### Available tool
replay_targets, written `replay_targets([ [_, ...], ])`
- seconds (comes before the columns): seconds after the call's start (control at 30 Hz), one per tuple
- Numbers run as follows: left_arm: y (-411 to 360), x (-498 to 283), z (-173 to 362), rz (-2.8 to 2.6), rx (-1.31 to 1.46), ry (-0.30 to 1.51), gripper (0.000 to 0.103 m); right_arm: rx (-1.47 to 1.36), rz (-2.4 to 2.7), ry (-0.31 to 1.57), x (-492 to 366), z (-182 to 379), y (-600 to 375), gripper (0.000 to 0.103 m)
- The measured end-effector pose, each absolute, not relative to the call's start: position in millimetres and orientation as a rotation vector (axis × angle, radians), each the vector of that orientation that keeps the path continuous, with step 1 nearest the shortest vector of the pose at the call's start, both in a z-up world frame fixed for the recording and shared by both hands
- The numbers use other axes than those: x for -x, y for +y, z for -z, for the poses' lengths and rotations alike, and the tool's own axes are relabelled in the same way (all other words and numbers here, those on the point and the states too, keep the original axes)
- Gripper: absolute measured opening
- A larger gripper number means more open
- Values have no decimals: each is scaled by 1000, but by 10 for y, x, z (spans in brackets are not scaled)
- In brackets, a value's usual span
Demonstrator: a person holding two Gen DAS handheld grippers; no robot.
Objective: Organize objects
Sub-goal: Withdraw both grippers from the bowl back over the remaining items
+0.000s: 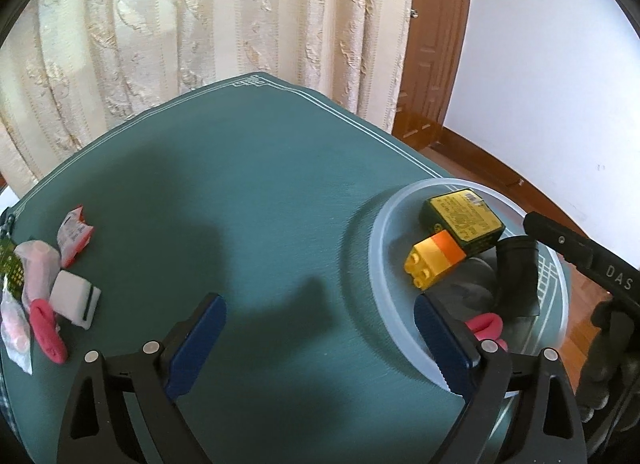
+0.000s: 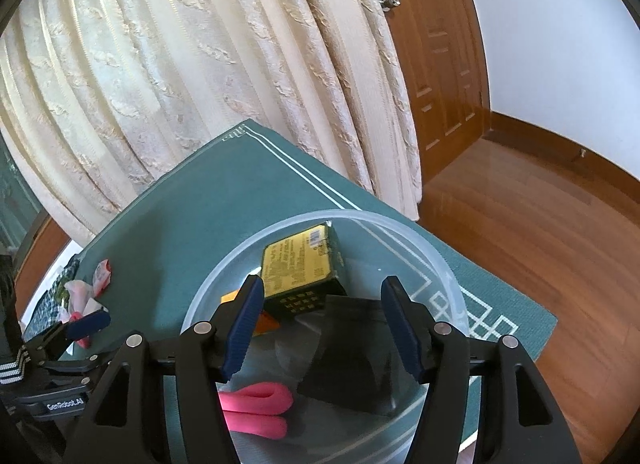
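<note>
A teal mat covers the table before cream curtains and a wooden door. The left gripper gapes wide, the right gripper partly – both empty – above the clear bowl holding a green box.

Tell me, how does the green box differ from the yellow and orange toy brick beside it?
The green box is flat, dark and covered in printed text; the toy brick is chunkier, bright two-tone plastic with round studs. The box looks larger than the brick. Both lie inside the clear bowl.
</note>
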State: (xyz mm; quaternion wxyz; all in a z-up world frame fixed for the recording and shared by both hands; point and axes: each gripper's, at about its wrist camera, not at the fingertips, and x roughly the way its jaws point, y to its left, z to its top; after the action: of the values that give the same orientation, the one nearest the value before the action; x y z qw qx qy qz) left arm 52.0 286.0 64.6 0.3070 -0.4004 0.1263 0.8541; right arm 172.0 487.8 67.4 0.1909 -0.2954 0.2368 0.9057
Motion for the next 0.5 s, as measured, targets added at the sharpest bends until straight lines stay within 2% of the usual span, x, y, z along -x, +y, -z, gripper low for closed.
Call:
replay_targets([
  [0.5,2398,-396,-643,-2371,1085,285,97,877,-2649,623,-1494,-752,4453,64],
])
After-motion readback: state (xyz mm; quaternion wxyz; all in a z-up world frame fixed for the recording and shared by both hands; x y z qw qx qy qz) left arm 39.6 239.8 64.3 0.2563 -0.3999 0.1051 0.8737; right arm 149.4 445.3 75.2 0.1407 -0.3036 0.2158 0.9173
